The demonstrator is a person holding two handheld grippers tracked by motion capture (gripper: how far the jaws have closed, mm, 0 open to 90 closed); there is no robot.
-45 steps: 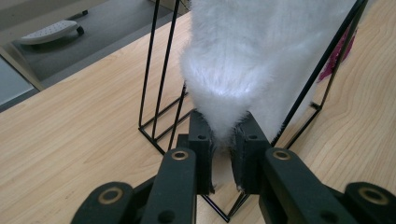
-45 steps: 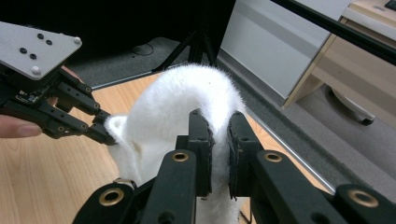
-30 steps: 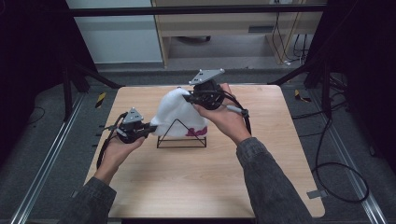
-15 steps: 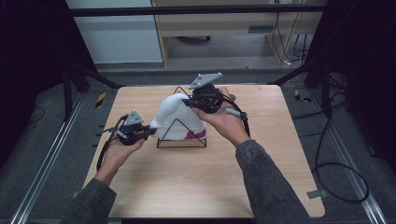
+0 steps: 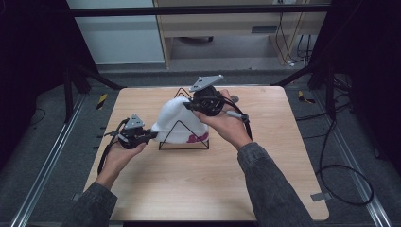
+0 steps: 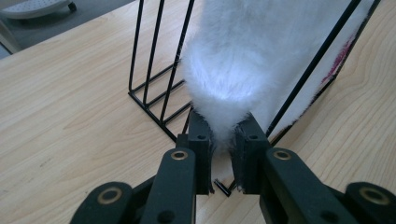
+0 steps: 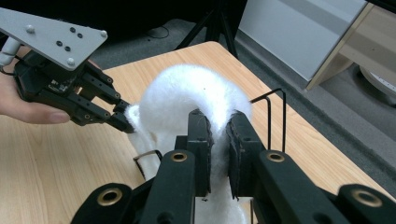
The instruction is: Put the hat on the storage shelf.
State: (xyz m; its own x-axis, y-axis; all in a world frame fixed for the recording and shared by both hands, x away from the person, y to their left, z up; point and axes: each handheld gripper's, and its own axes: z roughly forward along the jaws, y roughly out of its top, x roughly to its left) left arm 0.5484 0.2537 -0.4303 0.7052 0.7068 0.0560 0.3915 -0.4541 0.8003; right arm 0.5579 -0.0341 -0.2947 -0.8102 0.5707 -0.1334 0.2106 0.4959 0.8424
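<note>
A fluffy white cloth (image 5: 176,119) with a pink mark (image 5: 198,138) hangs over a black wire rack (image 5: 182,148) in the middle of the table. My left gripper (image 5: 152,135) is at the cloth's lower left end and shut on it; in the left gripper view the jaws (image 6: 223,135) pinch the tip of the cloth (image 6: 243,60) beside the rack's bars (image 6: 154,79). My right gripper (image 5: 187,105) is shut on the top of the cloth. In the right gripper view its jaws (image 7: 218,123) squeeze the fluffy cloth (image 7: 182,93), with the left gripper (image 7: 123,122) beyond.
The wooden table (image 5: 189,189) has bare room in front of the rack and to both sides. A small dark round object (image 5: 234,99) lies behind the right hand. Cables (image 5: 331,170) trail on the floor at the right.
Both hands have hardly moved. The cloth now sits a little rounder and more gathered over the rack.
</note>
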